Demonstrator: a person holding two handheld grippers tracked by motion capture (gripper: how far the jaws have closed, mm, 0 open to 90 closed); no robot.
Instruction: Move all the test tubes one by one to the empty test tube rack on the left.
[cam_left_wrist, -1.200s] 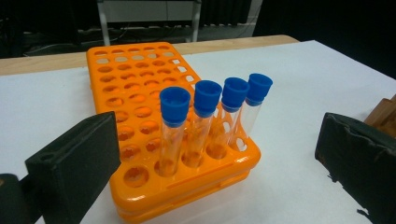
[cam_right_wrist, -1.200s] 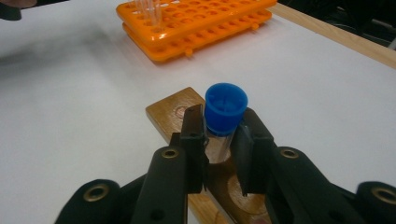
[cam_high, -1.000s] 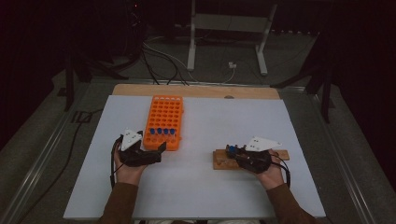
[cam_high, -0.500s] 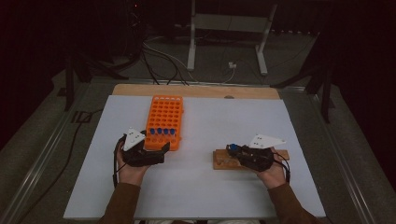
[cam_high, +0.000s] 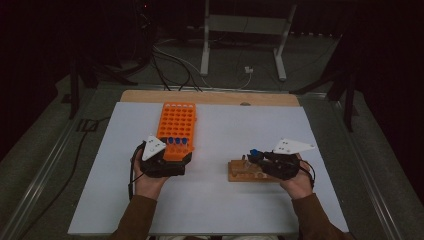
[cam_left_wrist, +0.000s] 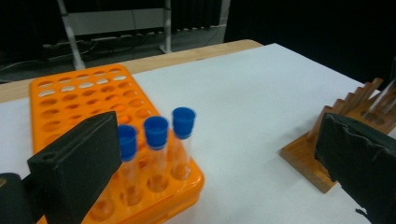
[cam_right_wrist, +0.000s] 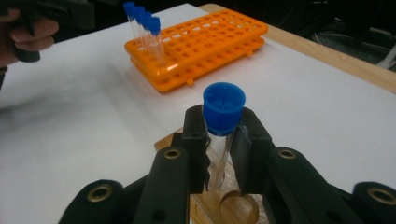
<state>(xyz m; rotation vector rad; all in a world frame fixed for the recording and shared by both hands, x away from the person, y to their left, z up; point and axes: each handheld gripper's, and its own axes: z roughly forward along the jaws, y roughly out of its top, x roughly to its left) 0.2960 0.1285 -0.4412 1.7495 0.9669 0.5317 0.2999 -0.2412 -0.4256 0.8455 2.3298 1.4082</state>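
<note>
An orange tube rack stands left of centre on the white table, with three blue-capped tubes in its near end. My left gripper sits just in front of that end, open with nothing between its pads; the three tubes stand ahead of its left jaw. My right gripper is shut on a blue-capped clear tube, holding it upright just above a round hole in the wooden stand. That wooden stand lies right of centre.
The rack has many vacant holes behind its tubes. White table surface lies open between rack and stand. Beyond the wooden far edge are cables and a metal frame on the floor. The other hand appears at the upper left.
The right gripper has lifted slightly with the blue-capped tube above the wooden stand. The left gripper has shifted a little to the right, closer to the rack's near end.
</note>
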